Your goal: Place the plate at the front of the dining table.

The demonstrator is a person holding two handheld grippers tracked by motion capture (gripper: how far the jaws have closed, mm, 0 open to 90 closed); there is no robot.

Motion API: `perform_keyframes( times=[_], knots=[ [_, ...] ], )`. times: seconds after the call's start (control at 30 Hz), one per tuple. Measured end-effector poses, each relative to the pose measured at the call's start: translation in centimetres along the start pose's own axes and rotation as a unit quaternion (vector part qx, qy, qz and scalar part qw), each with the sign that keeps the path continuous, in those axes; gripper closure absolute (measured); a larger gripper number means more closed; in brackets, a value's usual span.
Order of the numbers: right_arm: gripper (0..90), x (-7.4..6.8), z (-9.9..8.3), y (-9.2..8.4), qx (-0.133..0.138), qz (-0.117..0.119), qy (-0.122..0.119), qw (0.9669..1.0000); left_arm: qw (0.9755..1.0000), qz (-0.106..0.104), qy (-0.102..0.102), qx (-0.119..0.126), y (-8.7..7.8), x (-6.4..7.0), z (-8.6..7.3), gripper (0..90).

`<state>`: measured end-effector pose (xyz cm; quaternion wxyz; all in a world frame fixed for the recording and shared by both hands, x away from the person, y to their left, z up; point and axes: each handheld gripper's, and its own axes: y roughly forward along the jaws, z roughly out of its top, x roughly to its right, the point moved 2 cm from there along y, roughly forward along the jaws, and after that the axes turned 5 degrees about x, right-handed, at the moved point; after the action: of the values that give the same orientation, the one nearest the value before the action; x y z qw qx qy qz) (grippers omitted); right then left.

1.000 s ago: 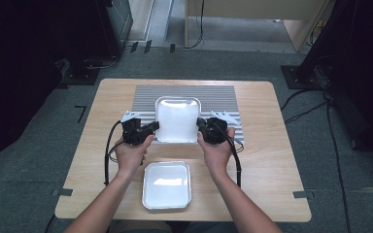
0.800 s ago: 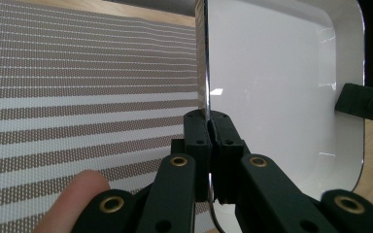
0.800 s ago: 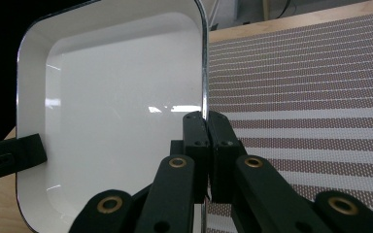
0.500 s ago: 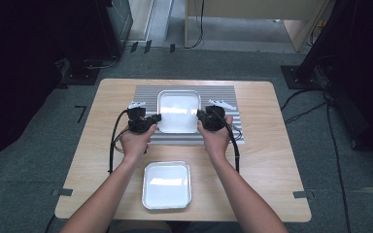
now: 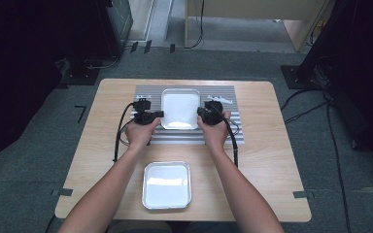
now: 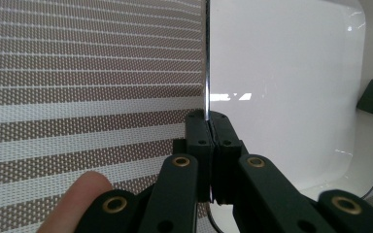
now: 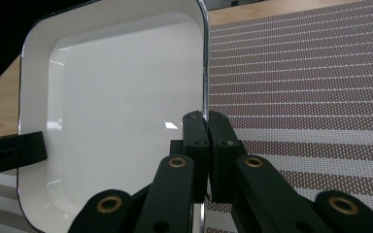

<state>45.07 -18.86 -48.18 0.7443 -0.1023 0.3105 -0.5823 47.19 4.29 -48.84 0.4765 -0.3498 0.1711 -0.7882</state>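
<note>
High view: the white square metal-rimmed tray [image 5: 180, 108] is held over the grey striped placemat [image 5: 233, 131]; its left rim is pinched by the left gripper [image 5: 156, 114], its right rim by the right gripper [image 5: 202, 112]; both are equally near.

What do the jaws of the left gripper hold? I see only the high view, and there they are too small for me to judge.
Observer: In the left gripper view, the left gripper is shut on the thin rim of the white tray. The rim stands between its pads.
Operator: And on the other side?
Observer: In the right gripper view, the right gripper is shut on the opposite rim in the same way.
Operator: What is the striped surface beside the tray?
Observer: It is a mat of woven mesh, with brown bands and white stripes.
</note>
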Motion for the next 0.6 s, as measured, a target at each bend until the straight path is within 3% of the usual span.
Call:
perform_keyframes(
  times=[0.1, 0.3, 0.43, 0.6],
  knots=[
    [89.2, 0.8, -0.2, 1.1, -0.010, -0.011, 0.008, 0.9999, 0.9996, 0.001, -0.007, -0.026, 1.5, -0.2, -0.5, 88.9],
    [89.1, 1.8, -0.8, 2.3, -0.027, -0.011, 0.025, 0.9993, 0.9986, -0.008, -0.039, -0.033, 2.6, -0.8, -0.8, 88.1],
    [88.8, 2.4, -1.0, 3.1, -0.035, -0.007, 0.046, 0.9983, 0.9987, -0.008, -0.037, -0.034, 2.9, -0.9, -0.8, 86.2],
    [85.6, 2.9, -1.2, 3.8, -0.043, 0.000, 0.052, 0.9977, 0.9988, -0.011, -0.029, -0.037, 3.2, -1.0, -1.3, 79.5]
  ],
)
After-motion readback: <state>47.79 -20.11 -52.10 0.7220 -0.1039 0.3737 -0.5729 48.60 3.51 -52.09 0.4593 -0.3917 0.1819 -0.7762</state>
